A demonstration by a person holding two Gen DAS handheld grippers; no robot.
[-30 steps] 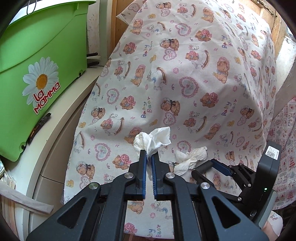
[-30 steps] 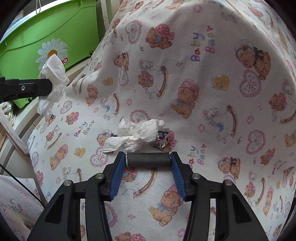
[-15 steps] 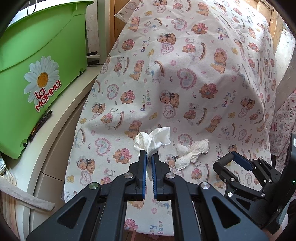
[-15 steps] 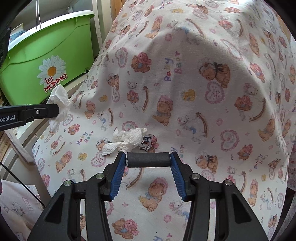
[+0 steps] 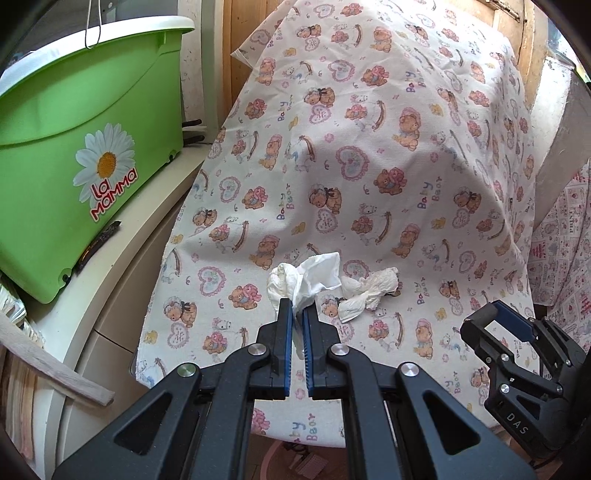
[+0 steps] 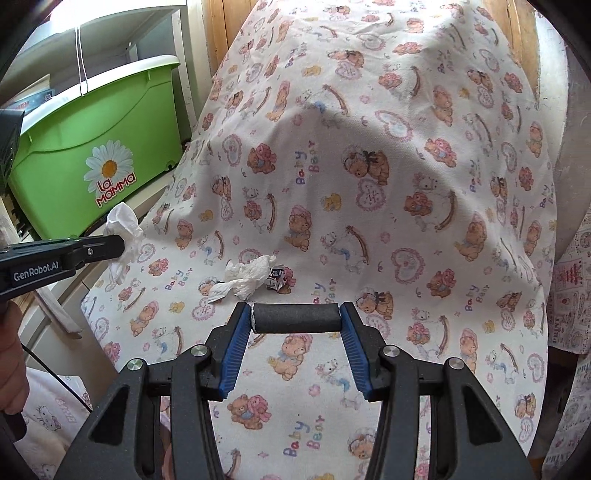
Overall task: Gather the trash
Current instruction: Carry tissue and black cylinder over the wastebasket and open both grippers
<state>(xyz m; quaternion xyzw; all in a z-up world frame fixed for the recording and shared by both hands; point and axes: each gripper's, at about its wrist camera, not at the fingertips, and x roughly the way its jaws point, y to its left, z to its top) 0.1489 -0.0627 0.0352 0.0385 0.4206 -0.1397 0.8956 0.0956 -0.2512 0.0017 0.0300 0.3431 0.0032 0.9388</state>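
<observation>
My left gripper (image 5: pixel 297 314) is shut on a crumpled white tissue (image 5: pixel 306 277), held above the teddy-bear cloth (image 5: pixel 388 177); the right wrist view shows that tissue (image 6: pixel 123 229) at the left gripper's tip. My right gripper (image 6: pixel 295 317) is shut on a dark grey foam cylinder (image 6: pixel 295 318) held crosswise between its blue pads. It appears at the lower right of the left wrist view as the right gripper (image 5: pixel 487 321). A second crumpled tissue (image 6: pixel 245 277) lies on the cloth beyond the cylinder, next to a small printed wrapper scrap (image 6: pixel 277 278). That tissue (image 5: pixel 369 290) lies right of my held one.
A green plastic tub (image 5: pixel 74 155) with a daisy label stands on a cream cabinet (image 5: pixel 122 280) to the left. Wooden boards (image 6: pixel 218 33) rise behind the cloth. Another patterned fabric (image 6: pixel 572 295) hangs at the right edge. A person's hand (image 6: pixel 11 362) shows at lower left.
Both grippers have drawn back and up from the cloth, so the lying tissue and wrapper look smaller and farther. The held tissue and the foam cylinder stayed in their grips.
</observation>
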